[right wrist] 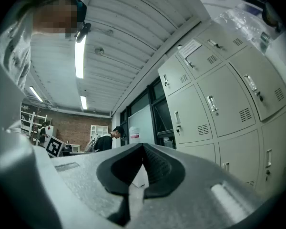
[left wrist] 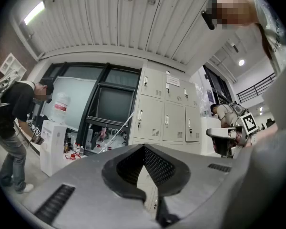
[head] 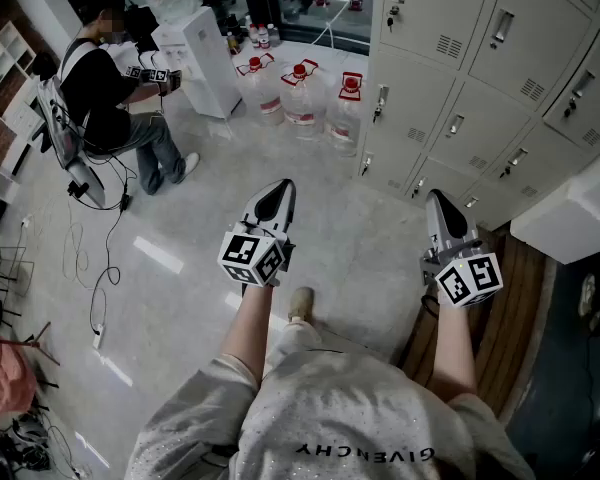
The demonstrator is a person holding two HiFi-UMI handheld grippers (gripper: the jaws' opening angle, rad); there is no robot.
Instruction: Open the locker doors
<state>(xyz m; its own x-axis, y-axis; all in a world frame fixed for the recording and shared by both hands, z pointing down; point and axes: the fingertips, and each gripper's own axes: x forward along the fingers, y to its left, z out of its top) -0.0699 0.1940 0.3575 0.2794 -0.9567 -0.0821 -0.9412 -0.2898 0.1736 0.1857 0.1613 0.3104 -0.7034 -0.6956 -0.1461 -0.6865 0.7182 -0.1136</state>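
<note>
Left gripper [head: 276, 193] and right gripper [head: 439, 203] are both hovering with jaws pinched together, gripping nothing. The lockers [head: 480, 68] are sitting ahead to the right, doors all closed.

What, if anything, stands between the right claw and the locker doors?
Nothing visible does. The right claw, shut and empty, faces the locker doors with only bare floor between them. The water bottles stand off to the left of those doors, out of that path.
</note>
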